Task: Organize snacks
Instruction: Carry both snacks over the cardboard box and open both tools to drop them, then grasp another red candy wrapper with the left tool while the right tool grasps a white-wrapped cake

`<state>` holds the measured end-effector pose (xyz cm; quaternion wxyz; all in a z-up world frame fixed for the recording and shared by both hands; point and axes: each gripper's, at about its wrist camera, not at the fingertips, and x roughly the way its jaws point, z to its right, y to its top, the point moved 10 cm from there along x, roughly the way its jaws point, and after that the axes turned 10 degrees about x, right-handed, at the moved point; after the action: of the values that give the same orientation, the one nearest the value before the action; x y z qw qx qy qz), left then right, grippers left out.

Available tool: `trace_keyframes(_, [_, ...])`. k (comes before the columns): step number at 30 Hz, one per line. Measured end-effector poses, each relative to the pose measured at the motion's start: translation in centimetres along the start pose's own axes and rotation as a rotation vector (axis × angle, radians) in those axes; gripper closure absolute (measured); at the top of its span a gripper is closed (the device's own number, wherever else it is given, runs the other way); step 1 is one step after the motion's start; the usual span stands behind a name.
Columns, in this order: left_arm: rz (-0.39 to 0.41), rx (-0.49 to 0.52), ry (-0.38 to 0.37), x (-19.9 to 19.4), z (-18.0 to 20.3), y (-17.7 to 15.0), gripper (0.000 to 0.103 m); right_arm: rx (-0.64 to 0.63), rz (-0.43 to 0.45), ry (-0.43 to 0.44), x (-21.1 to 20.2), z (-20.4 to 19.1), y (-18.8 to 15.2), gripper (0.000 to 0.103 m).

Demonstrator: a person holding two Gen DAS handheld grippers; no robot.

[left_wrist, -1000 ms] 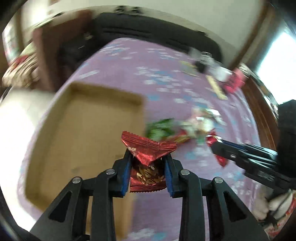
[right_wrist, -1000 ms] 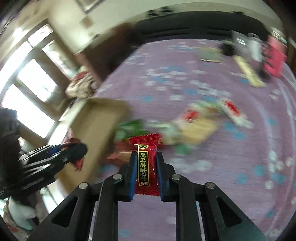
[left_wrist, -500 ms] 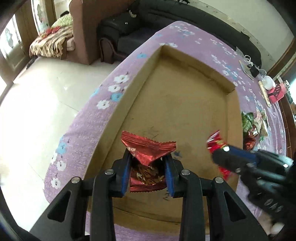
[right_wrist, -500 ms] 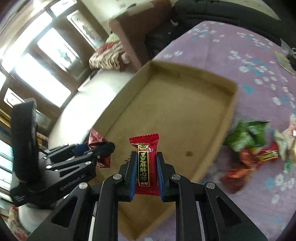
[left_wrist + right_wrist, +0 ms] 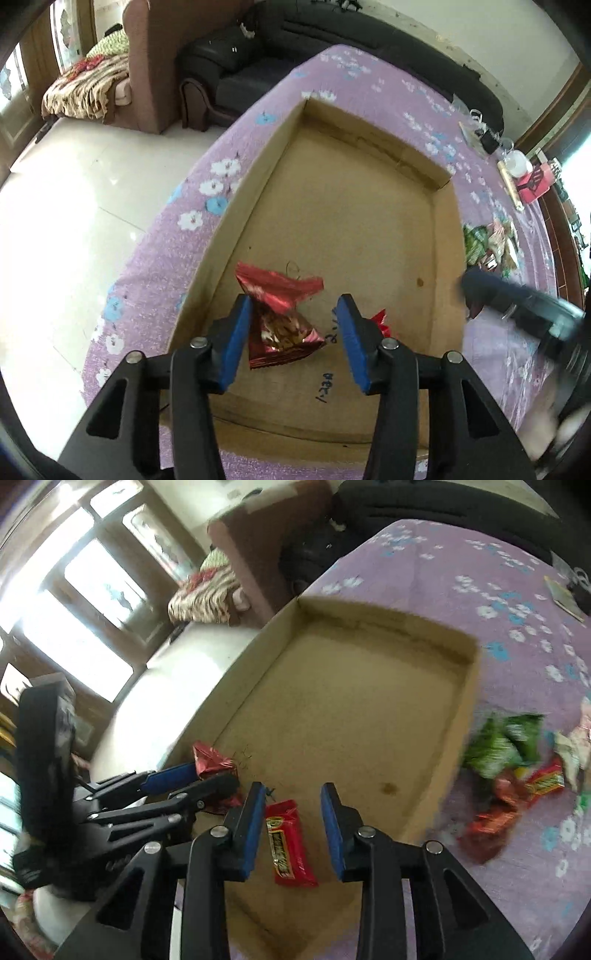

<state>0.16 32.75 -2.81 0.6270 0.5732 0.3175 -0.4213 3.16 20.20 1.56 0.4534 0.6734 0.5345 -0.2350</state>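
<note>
Cardboard is the landmark: a shallow open box (image 5: 332,229) on the purple flowered cloth (image 5: 173,251), and both grippers hang over its near end, letting go of a sweet each.

To do this release well, I would keep each tool steady above the box floor until its packet has dropped clear of both pads. Only then lift straight up, so no blue pad drags a wrapper over the near wall. The two tools are close together, so I would move them away one at a time.

Over the near left part of the box, the left gripper (image 5: 293,332) has its jaws opening, about a third of the way apart. A crinkled red foil packet (image 5: 279,321) is between them. It leans on the left pad, and the right pad stands off it with a clear gap. I judge the packet loose, not gripped.

Over the near edge of the box, the right gripper (image 5: 293,819) has jaws that are also opening and narrower. A flat red candy bar (image 5: 288,843) with a dark label lies in the gap. It is just beside the left pad and apart from the right one, and it seems to be falling or resting on the box floor.

Outside the box, beyond its right wall, a loose heap of other snacks (image 5: 513,768) waits on the cloth, green bags and red wrappers among them.
</note>
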Motion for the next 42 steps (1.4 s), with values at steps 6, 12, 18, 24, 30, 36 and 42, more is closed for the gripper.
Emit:
trace_keyframes(6, [0.106, -0.002, -0.045, -3.3, 1.8, 1.0, 0.05, 0.069, 0.156, -0.224, -4.2, 8.7, 5.6, 0.072])
trace_keyframes(12, [0.116, 0.055, -0.099, -3.4, 5.3, 1.6, 0.05, 0.045, 0.057, -0.33, 0.2, 11.2, 5.8, 0.073])
trace_keyframes(18, [0.111, 0.119, -0.165, -2.8, 8.7, 2.1, 0.05, -0.004, -0.038, -0.387, -1.0, 13.1, 2.6, 0.096])
trace_keyframes(24, [0.091, 0.206, -0.221, -1.6, 13.1, 2.7, 0.05, 0.149, -0.04, -0.347, -4.9, 18.4, -1.4, 0.094])
trace_keyframes(30, [0.035, 0.327, -0.243, 1.4, 19.0, 2.6, 0.05, 0.2, 0.07, -0.197, -7.8, 19.5, 0.3, 0.08])
trace_keyframes(36, [-0.05, 0.403, -0.173, 5.5, 22.0, 2.5, 0.05, 0.336, 0.049, -0.05, -6.8, 20.9, 1.5, 0.08])
trace_keyframes(42, [-0.121, 0.453, -0.097, 8.9, 23.3, 1.9, 0.056, 0.249, 0.062, -0.052, -7.0, 20.5, 3.2, 0.08])
